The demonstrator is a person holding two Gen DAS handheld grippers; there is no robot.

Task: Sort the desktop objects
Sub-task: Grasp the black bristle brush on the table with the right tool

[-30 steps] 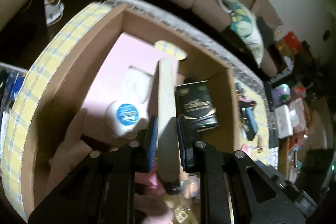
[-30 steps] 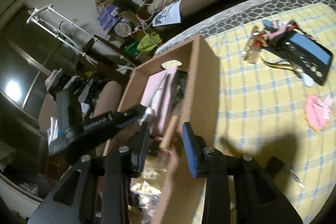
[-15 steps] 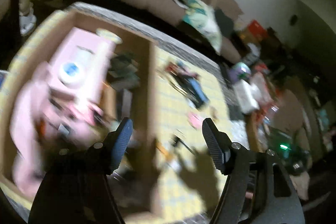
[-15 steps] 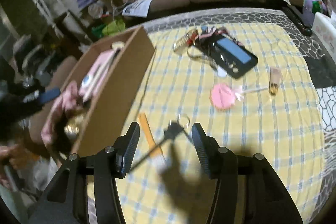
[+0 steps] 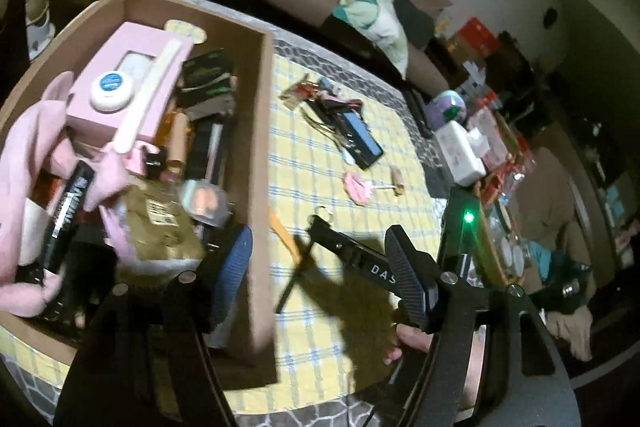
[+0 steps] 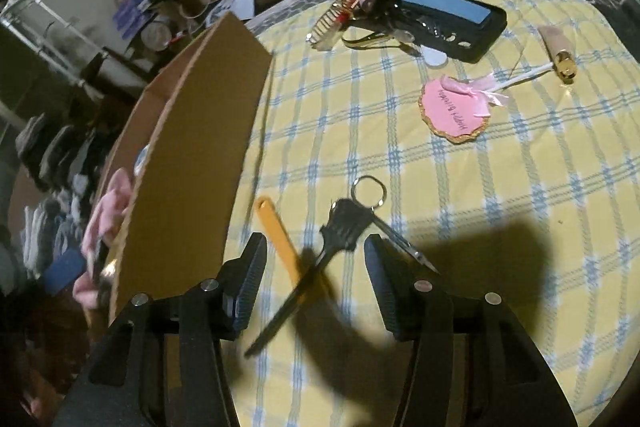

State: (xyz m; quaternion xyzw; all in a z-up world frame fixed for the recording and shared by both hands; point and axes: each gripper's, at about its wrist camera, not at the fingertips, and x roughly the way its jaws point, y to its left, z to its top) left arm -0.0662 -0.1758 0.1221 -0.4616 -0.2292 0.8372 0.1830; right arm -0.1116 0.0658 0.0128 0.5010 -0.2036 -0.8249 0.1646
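1. As the cardboard box (image 5: 260, 131) stands on the yellow checked cloth (image 6: 500, 207), it is already crowded: a pink case (image 5: 120, 83) with a white round tin (image 5: 111, 91) and a long nail file (image 5: 150, 95) on top, a dark packet (image 5: 210, 77), a gold packet (image 5: 160, 223) and pink cloth (image 5: 28, 143).
2. The left gripper (image 5: 320, 279) has just opened; its jaws stand apart with nothing between them, over the box wall.
3. The right gripper (image 6: 316, 287) has also just opened wider, jaws apart, low over a black comb (image 6: 320, 259) on a key ring, which lies on the cloth beside an orange stick (image 6: 276, 231), untouched.
4. Further away on the cloth lie a black case (image 6: 448, 23), a pink tag (image 6: 452, 111) and a small gold-capped bottle (image 6: 558, 53).
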